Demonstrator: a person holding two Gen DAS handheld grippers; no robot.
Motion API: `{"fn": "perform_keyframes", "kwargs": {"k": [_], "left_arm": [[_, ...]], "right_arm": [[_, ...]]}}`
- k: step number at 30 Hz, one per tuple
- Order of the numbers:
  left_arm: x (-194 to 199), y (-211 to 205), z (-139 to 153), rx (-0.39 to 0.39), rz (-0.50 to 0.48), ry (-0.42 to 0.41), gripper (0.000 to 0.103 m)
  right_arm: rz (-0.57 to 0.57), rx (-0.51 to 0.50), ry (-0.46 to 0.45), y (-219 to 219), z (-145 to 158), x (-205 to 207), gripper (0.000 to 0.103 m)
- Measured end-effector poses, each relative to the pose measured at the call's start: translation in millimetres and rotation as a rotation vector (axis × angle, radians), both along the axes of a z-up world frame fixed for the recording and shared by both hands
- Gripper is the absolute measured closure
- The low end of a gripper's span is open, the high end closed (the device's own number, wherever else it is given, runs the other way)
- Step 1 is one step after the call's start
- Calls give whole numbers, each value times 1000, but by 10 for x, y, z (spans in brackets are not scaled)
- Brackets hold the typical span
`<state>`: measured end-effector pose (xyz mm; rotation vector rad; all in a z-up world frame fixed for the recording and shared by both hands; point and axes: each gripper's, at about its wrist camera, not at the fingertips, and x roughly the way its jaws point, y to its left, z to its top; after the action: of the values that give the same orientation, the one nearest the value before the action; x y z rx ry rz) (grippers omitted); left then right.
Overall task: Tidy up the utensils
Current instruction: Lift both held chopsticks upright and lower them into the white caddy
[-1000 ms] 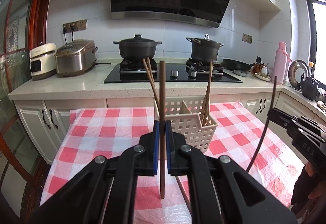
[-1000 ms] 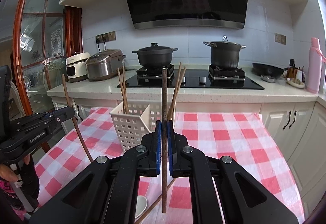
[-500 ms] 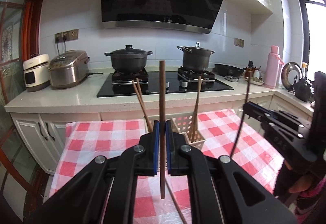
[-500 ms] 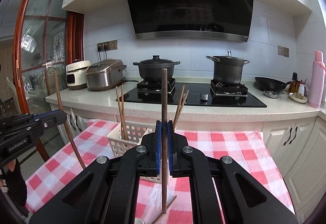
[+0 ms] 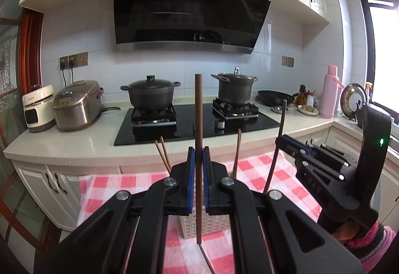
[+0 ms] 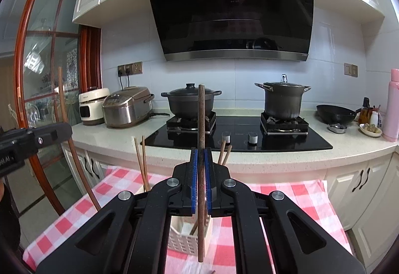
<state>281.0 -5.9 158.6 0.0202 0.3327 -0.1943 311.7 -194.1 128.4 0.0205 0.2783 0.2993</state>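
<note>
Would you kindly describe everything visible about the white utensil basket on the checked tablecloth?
The utensil basket is a small, off-white, plastic-looking box with grid-perforated walls and an open top, seemingly divided by an inner partition. It stands upright on the red-and-white checked tablecloth, in front of the stove counter. Wooden chopsticks stand in it, leaning out at both ends. Both views show it largely hidden behind the jaws; the gripped chopsticks cross in front of it, and contact with it cannot be judged.

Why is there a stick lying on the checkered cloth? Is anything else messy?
One loose chopstick lies slanted on the tablecloth in front of the white basket, not standing in it with the other chopsticks. Each claw grips one upright. Nothing looks spilled or broken.
</note>
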Motion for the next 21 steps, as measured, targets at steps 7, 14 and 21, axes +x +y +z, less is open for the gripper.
{"fn": "perform_keyframes", "kwargs": {"k": [7, 14, 21], "left_arm": [[201, -58, 325, 17, 17, -57, 97], [569, -90, 303, 4, 53, -57, 97], [1049, -20, -166, -43, 50, 84, 97]], "right_arm": [[4, 29, -32, 52, 138, 185, 97], [8, 69, -33, 98, 116, 415, 97], [16, 65, 53, 134, -194, 656, 97]]}}
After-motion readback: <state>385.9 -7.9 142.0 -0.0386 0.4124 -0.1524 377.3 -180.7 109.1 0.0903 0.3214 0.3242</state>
